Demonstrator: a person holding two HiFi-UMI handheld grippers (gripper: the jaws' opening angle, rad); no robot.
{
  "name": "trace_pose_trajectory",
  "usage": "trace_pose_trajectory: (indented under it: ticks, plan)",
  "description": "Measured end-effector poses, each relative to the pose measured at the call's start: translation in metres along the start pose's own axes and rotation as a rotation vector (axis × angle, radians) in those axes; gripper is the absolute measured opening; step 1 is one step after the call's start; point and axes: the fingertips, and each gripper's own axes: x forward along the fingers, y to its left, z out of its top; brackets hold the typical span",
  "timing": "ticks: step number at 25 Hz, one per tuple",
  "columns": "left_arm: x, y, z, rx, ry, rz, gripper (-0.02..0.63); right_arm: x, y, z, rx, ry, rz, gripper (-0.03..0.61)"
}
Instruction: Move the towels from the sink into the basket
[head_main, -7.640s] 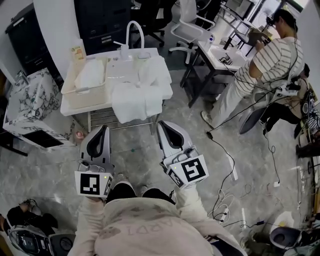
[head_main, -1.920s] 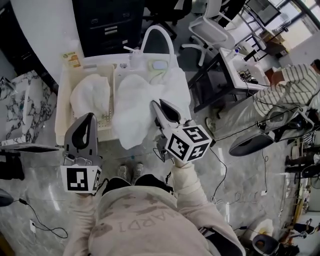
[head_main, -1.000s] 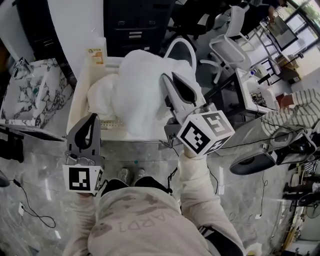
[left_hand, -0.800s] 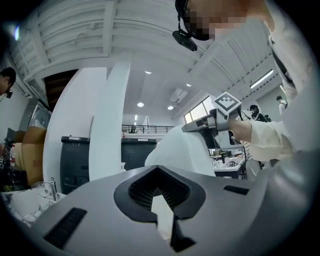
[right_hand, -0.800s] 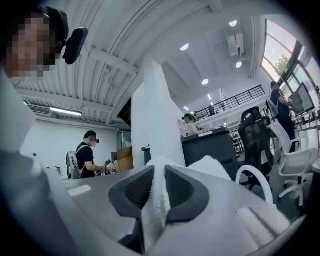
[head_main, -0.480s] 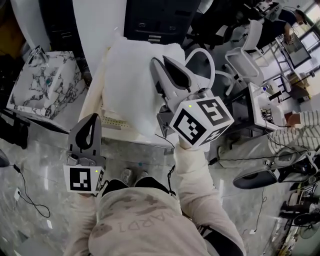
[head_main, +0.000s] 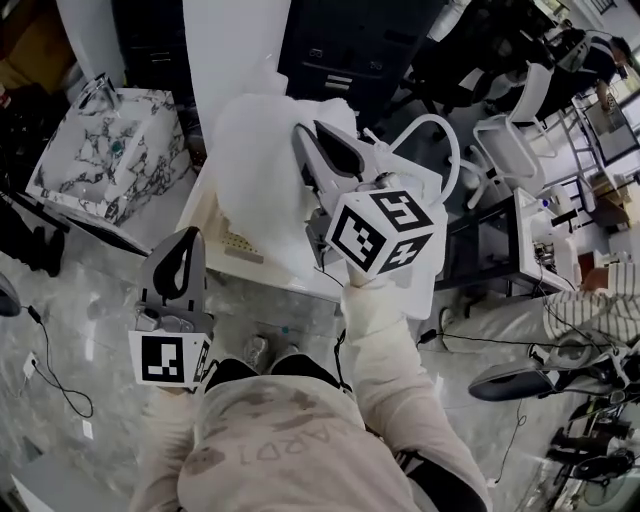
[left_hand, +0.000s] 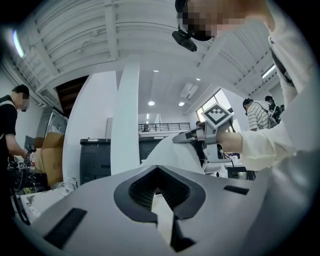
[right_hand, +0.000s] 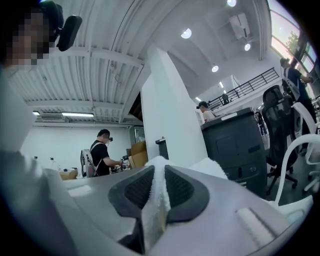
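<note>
Right hand-held gripper (head_main: 305, 140) pinches the white towel (head_main: 250, 175) high over the basket (head_main: 232, 244), so the cloth clears its rim; left hand-held gripper (head_main: 183, 242), closed and empty, idles short of the basket.

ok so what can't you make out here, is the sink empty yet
- Sink bowl: in the head view it is hidden behind the lifted towel and the right gripper, so I can't tell if more towels are in it.
- Basket: in the head view only a corner shows below the towel; its contents are covered.
- Both gripper views aim up at the ceiling, so neither shows the sink bowl or basket.
</note>
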Motion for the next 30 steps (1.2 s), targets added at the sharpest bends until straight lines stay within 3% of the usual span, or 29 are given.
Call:
trace_pose_trajectory:
  ticks: [18,30]
  plan:
    - [0.006,0.025,-0.019,-0.018,0.035,0.039,0.006,0.046,-0.019,-0.147,0.057,0.332,0.008,0.075]
    - [0.01,0.028,-0.024,-0.023,0.044,0.044,0.006,0.05,-0.016,-0.212,0.063,0.572,0.026,0.084]
